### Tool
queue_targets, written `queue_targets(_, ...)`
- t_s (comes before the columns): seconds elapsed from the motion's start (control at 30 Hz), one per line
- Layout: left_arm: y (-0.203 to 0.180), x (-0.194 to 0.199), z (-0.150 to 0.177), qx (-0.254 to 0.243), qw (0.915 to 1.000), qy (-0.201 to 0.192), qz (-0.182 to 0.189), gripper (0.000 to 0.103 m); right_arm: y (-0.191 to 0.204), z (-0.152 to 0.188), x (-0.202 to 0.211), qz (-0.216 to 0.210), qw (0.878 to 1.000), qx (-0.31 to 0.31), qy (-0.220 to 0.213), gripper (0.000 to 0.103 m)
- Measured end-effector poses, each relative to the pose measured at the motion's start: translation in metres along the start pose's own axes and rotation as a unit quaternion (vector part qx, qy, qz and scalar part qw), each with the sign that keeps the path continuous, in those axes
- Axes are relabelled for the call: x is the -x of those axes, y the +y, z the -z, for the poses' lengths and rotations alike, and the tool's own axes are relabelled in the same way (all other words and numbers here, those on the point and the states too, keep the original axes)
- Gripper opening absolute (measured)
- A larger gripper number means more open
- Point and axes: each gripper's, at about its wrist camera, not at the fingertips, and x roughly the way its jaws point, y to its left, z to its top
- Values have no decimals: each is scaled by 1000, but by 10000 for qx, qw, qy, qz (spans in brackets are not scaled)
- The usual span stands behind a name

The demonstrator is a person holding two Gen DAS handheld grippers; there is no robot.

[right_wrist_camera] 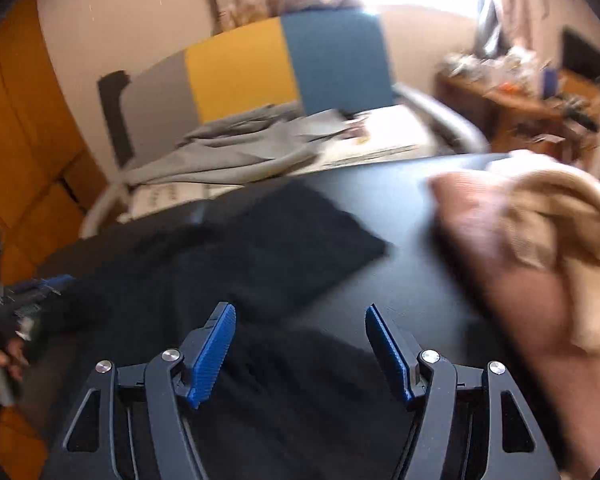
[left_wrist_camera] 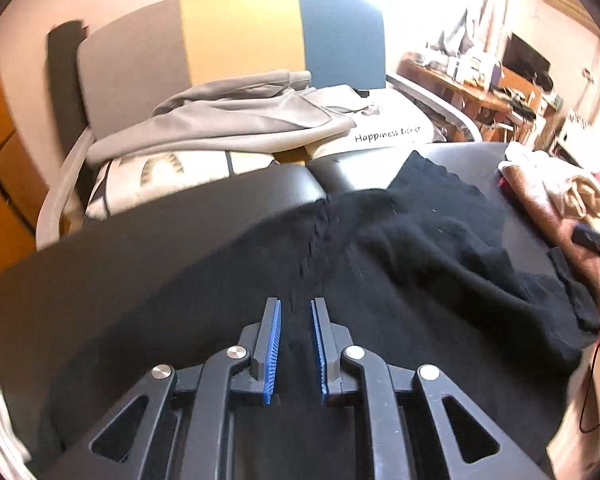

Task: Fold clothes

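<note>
A black garment (left_wrist_camera: 420,248) lies rumpled across a dark round table (left_wrist_camera: 140,248). In the left wrist view a raised ridge of this cloth runs into the narrow gap between the blue pads of my left gripper (left_wrist_camera: 296,304), which is shut on it. In the right wrist view, which is blurred, my right gripper (right_wrist_camera: 300,307) stands wide open just above the black garment (right_wrist_camera: 292,224) near its right edge, with nothing between its fingers. A flat corner of the cloth points toward the table's far side.
A pile of beige and pink clothes (right_wrist_camera: 540,240) sits on the table's right side. Behind the table stands a chair (left_wrist_camera: 240,32) with a grey, yellow and blue back. Grey garments (left_wrist_camera: 228,120) and a white printed item (left_wrist_camera: 388,128) lie on its seat. A cluttered wooden desk (left_wrist_camera: 480,92) is at far right.
</note>
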Motion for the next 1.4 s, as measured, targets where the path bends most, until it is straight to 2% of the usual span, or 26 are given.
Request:
queue_targets(0.07,3,-17,-12,-93,9999,92,39,14,7,-20,-36,41,9997,136,201,65)
queue_targets(0.17,14,-47,-22,-62,9995,314,63,14,10,-36,-88,175,9970,253,714,44)
queue_targets(0.3,35,-89,-24,155,9970,760,15,14,8,-46,-154,491,9865,377,1519,42)
queue_targets(0.33,39,-95,-22,235,9963,823,17,14,6,-45,-162,543,9854,431,1552,42)
queue_targets(0.43,58,-102,-14,591,9952,769,122,18,11,-50,-174,610,9844,613,1531,45)
queue_targets(0.63,80,-97,-2,1101,9916,676,-74,18,21,-75,-201,611,9832,879,1479,49)
queue_targets(0.83,103,-83,19,1543,9833,708,-654,18,46,-101,-234,532,9816,1221,1370,50)
queue_targets(1.03,128,-69,41,2078,9710,774,-894,18,80,-125,-273,447,9799,1505,1229,57)
queue_targets(1.27,135,-61,51,2203,9656,847,-1093,18,108,-144,-309,465,9796,1651,1044,69)
queue_targets(1.4,137,-61,49,2199,9647,935,-1111,18,112,-155,-305,395,9809,1540,1120,69)
